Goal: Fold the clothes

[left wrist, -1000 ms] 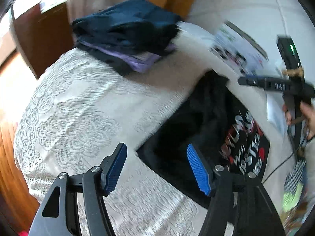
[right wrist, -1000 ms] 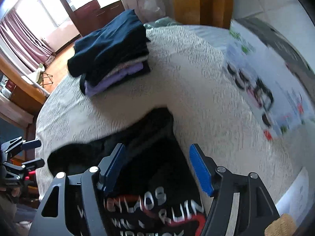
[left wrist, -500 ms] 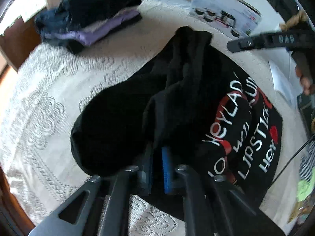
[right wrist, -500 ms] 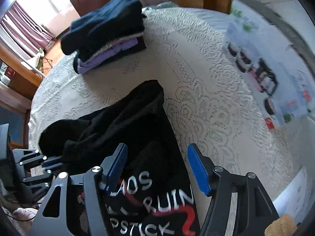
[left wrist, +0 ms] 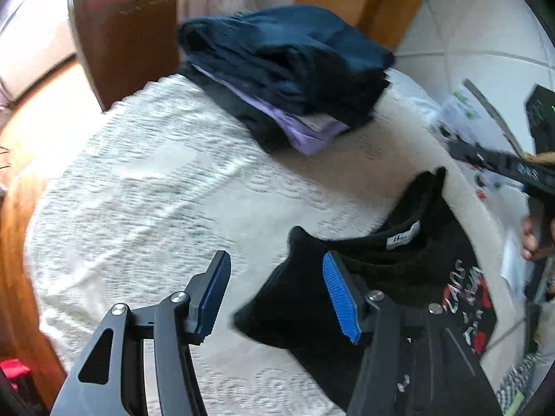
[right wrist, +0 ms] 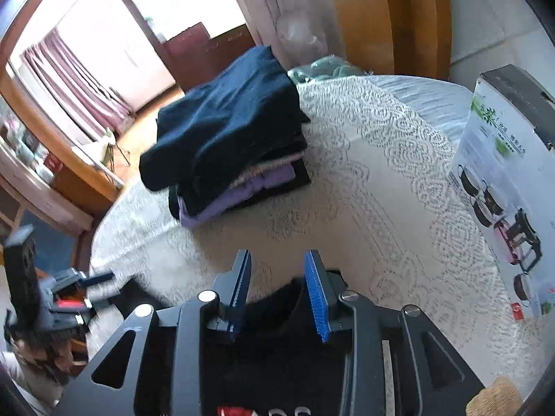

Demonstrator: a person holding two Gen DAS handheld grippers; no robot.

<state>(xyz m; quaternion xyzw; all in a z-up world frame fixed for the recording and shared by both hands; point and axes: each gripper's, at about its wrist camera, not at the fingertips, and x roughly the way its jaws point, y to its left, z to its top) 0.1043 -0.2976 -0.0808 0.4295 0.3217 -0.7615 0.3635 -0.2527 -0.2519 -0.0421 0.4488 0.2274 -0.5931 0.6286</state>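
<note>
Black T-shirt [left wrist: 399, 277], soft and limp, lies on the lace-covered bench [left wrist: 156, 190], near the folded stack [left wrist: 284, 79]. Left tool [left wrist: 275, 294], jaws just reopened, stands empty beside the shirt's shoulder. Right tool [right wrist: 277, 294], jaws just narrowing, straddles the collar edge without pinching it. Best purchase is probably at collar or shoulder seam.

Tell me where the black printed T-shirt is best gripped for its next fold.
Probably the black printed T-shirt by its bunched sleeve corner overhanging the cream lace tablecloth. Come from above on the open cloth side: that edge lies free and thick.
</note>
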